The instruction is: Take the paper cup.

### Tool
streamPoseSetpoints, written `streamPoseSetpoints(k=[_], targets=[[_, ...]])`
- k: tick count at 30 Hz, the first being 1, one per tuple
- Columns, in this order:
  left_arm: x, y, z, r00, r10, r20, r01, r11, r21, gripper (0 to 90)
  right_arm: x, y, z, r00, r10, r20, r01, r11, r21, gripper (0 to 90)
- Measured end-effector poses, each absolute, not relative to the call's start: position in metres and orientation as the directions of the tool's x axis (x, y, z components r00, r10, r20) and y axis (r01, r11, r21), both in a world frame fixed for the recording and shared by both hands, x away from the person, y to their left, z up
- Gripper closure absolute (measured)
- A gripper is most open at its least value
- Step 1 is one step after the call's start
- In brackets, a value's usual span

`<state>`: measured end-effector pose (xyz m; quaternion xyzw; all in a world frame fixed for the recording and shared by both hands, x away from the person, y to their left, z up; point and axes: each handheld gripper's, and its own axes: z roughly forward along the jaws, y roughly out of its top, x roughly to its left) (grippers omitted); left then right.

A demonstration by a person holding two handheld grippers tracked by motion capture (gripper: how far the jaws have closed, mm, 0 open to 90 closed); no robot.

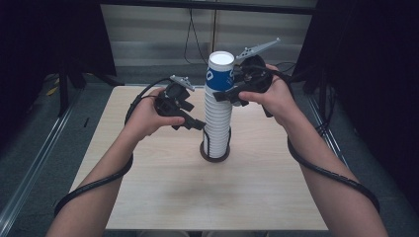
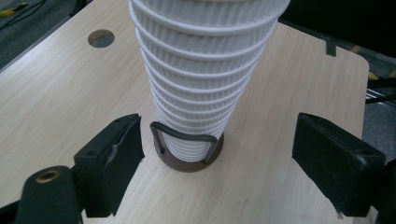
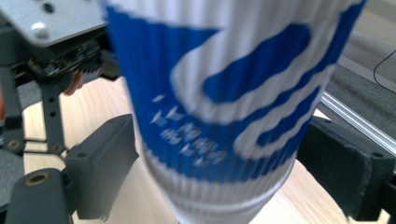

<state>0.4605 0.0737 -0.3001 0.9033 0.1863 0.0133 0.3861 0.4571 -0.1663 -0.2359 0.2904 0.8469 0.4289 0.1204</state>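
The blue-printed top cup (image 1: 219,74) caps a tall stack of white ribbed cups (image 1: 217,118) that stands in a dark ring holder (image 1: 215,154) at the middle of the surface (image 1: 163,187); the right tongs (image 1: 223,95) bracket this cup, jaws on either side of its wall, though whether the pads press on it cannot be told. The left tongs (image 1: 196,125) stand apart, straddling the lower stack without touching it. Judged from here, a lift with too light a grip may let the cup slip, a tightly nested cup below may rise with it, and a sideways pull may topple the unbraced stack.
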Motion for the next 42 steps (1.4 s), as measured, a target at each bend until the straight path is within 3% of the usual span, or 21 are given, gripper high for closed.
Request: streamPoseSetpoints(k=[7, 10, 42], targets=[[0.461, 0.073, -0.298, 0.93, 0.348, -0.118, 0.321, -0.614, 0.721, 16.0, 0.462, -0.159, -0.234, -0.8, 0.598, 0.051, 0.395, 0.46, 0.795, 12.1], [0.46, 0.07, -0.294, 0.934, 0.343, -0.102, 0.302, -0.601, 0.74, 16.1, 0.461, -0.16, -0.229, -0.802, 0.597, 0.038, 0.376, 0.454, 0.808, 16.4], [0.461, 0.054, -0.28, 0.928, 0.363, -0.083, 0.286, -0.552, 0.783, 16.0, 0.455, -0.161, -0.23, -0.797, 0.604, 0.009, 0.343, 0.44, 0.83, 17.9]])
